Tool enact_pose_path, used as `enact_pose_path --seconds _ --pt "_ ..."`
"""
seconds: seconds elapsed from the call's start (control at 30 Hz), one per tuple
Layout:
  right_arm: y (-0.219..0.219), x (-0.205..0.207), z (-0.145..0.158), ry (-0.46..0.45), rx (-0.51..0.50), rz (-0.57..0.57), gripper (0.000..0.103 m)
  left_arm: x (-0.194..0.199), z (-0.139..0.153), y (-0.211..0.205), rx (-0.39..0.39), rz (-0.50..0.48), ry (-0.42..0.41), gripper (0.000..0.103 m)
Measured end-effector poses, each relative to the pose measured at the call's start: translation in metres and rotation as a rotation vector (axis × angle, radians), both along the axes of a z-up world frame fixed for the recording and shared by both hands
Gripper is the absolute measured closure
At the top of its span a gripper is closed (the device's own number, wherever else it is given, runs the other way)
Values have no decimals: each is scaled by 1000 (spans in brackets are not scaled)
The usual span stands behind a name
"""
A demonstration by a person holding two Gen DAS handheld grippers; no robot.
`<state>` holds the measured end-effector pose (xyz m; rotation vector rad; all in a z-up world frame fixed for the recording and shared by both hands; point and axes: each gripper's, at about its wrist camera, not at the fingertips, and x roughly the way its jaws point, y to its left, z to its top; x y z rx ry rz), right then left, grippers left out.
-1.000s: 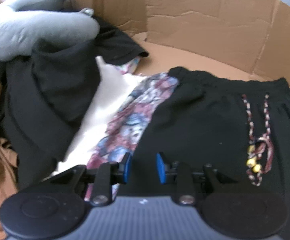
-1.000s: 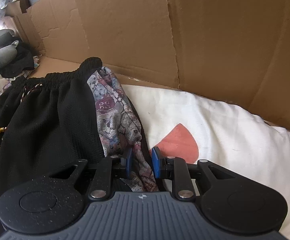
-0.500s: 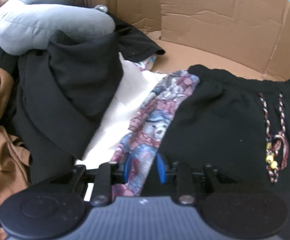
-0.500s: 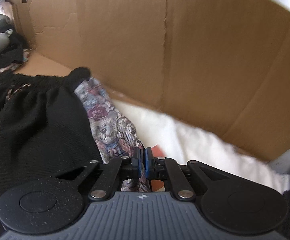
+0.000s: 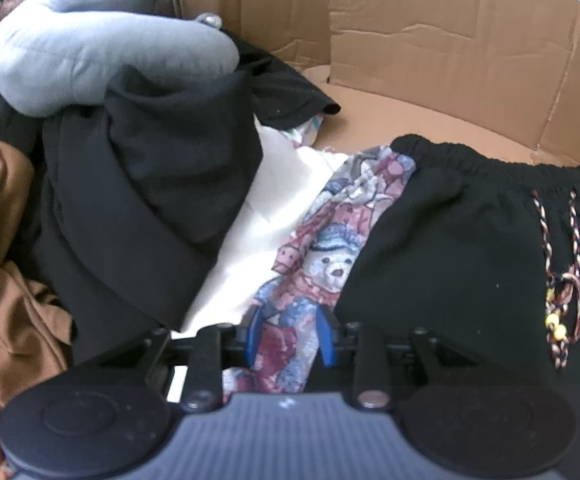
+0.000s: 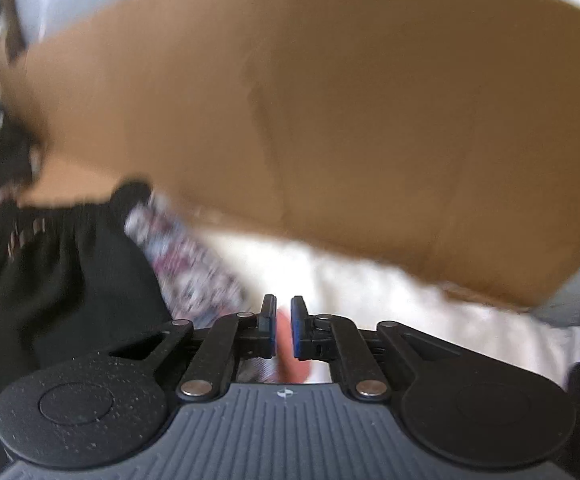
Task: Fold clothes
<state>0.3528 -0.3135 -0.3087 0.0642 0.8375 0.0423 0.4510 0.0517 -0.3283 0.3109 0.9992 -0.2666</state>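
My left gripper (image 5: 290, 336) has fingers wide astride the teddy-print garment (image 5: 321, 256) beside the black shorts (image 5: 461, 248), ready to pinch its edge; my right gripper (image 6: 284, 322), blurred, is barely parted, seemingly holding nothing.

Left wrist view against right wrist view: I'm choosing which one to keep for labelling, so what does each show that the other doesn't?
Only the left wrist view shows the left gripper, jaws apart around the teddy-bear print fabric, the grey neck pillow, the black garment pile and the brown cloth.

Only the right wrist view, which is motion-blurred, shows the right gripper, jaws nearly together with a narrow gap, and a white cloth with an orange patch.

Both show the black drawstring shorts and the cardboard wall.
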Motion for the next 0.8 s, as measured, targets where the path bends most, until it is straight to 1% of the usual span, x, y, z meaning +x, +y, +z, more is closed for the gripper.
enact_pose_path --seconds 0.07,0.23,0.47,0.63,0.77,0.8 --pt "-13 -5 12 -3 21 -5 97 0 1 3 2 -2 -1 71" --pt "-23 -24 26 8 6 7 95 -1 3 14 1 20 6 71" --pt "-32 -68 12 109 34 13 95 -12 1 35 8 46 29 71" --pt "-28 -104 -2 163 37 21 95 -28 2 47 12 61 47 71" --pt "-28 -115 -10 185 37 -33 95 -38 4 58 9 90 51 71" --pt "-27 -118 -12 190 37 -46 95 -42 6 62 -1 115 52 71"
